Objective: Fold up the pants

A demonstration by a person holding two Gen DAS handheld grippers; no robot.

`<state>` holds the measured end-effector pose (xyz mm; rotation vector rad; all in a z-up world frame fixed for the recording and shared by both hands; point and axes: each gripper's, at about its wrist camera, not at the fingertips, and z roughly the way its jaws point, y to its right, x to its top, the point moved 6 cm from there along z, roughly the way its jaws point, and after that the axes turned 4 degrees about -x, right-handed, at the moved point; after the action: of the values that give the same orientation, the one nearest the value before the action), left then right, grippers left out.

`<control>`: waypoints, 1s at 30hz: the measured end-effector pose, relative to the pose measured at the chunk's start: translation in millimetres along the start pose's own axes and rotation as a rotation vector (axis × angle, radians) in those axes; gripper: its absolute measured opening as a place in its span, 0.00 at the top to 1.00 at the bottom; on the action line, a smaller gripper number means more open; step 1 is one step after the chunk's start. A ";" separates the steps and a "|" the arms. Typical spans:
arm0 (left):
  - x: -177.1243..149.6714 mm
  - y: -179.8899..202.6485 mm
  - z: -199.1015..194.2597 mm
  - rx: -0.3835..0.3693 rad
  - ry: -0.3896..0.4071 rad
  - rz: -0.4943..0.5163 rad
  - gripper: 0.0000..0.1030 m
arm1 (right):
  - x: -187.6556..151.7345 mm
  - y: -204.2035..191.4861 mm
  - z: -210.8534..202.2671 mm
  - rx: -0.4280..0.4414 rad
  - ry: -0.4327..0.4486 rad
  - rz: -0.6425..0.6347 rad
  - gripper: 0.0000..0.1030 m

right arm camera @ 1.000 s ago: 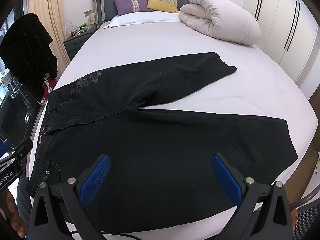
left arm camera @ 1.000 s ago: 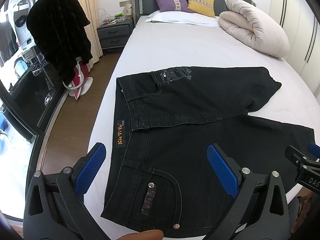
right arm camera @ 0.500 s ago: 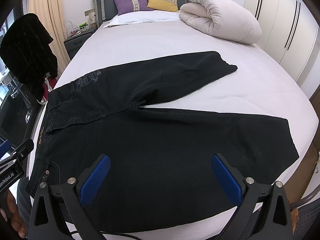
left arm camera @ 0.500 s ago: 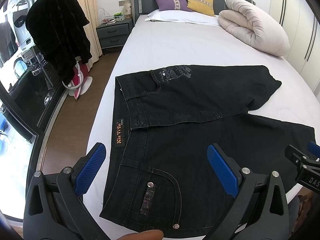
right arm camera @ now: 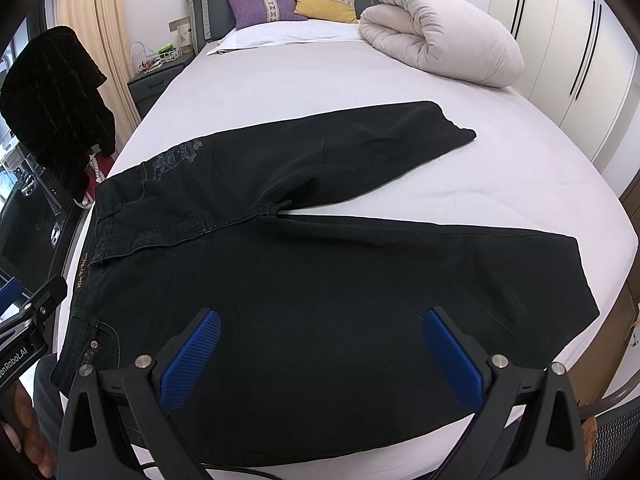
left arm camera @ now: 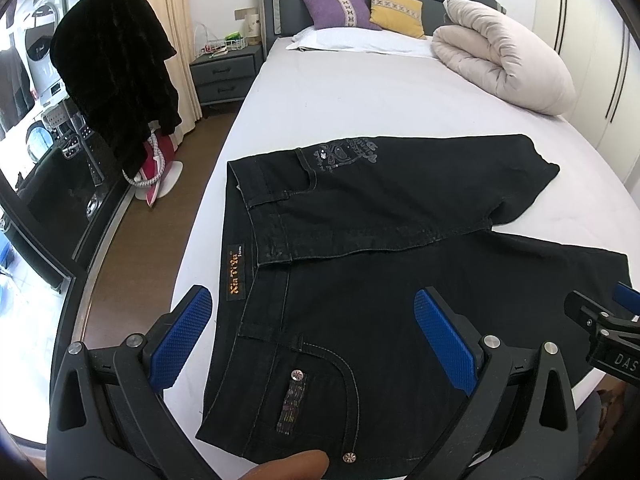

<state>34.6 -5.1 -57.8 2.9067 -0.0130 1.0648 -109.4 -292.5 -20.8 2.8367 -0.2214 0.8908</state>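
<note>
Black pants (left arm camera: pixel 360 248) (right arm camera: pixel 320 264) lie flat on the white bed (left arm camera: pixel 340 100) (right arm camera: pixel 300 76), waistband at the left edge, both legs spread to the right in a V. An orange label (left arm camera: pixel 237 272) marks the waistband. My left gripper (left arm camera: pixel 316 340) hovers open above the back pocket near the waistband, holding nothing. My right gripper (right arm camera: pixel 320 356) hovers open above the near leg, also with nothing in it. Each gripper's edge shows in the other's view: the right gripper (left arm camera: pixel 608 332) at far right, the left gripper (right arm camera: pixel 28 320) at far left.
A rolled beige duvet (left arm camera: pixel 504 64) (right arm camera: pixel 440 40) and purple and yellow pillows (left arm camera: pixel 340 8) lie at the bed's head. A dark nightstand (left arm camera: pixel 224 76) and a black garment on a stand (left arm camera: pixel 116 76) are left of the bed over wooden floor. White wardrobes (right arm camera: pixel 580 48) line the right.
Both views have shifted very slightly; the pants lie as before and both grippers stay open.
</note>
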 end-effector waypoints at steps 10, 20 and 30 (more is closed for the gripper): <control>5.5 1.4 3.0 -0.068 0.022 0.005 0.00 | -4.2 -3.8 3.6 0.003 0.001 -0.003 0.00; 20.6 -2.3 21.2 -0.216 0.027 -0.021 0.00 | 7.0 -2.2 11.6 0.024 0.003 -0.013 0.00; 38.6 -21.0 73.1 -0.208 -0.064 -0.037 0.00 | 26.2 -4.6 29.1 0.111 0.009 -0.068 0.00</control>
<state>111.7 12.8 -89.5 2.7414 -0.0680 0.9045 -71.2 -296.1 -29.7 2.9209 -0.0765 0.9290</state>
